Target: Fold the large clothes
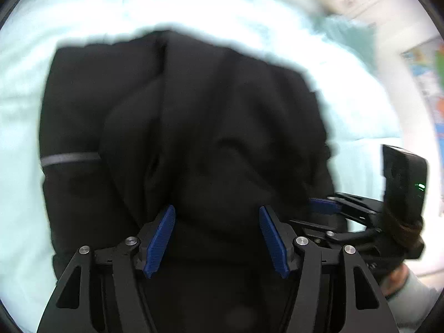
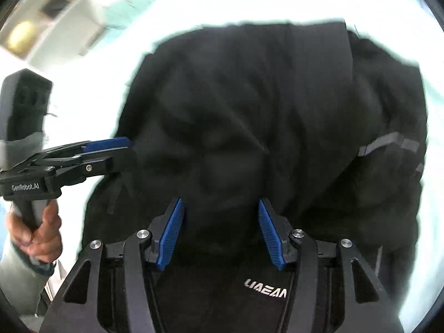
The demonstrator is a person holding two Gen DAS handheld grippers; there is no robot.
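One pale sheet (image 1: 83,5) is carrying a black jacket (image 1: 194,105), which is lying bunched with a grey stripe (image 1: 69,158) on its sleeve. The left gripper (image 1: 216,236) and right gripper (image 2: 220,230) are hovering over it, jaws apart, gripping nothing.

jacket (image 1: 211,116): matt black cloth (grey glossy stripe (image 1: 69,158)) | pads (image 2: 172,236): ribbed blue plastic | sheet (image 1: 83,5): pale cloth
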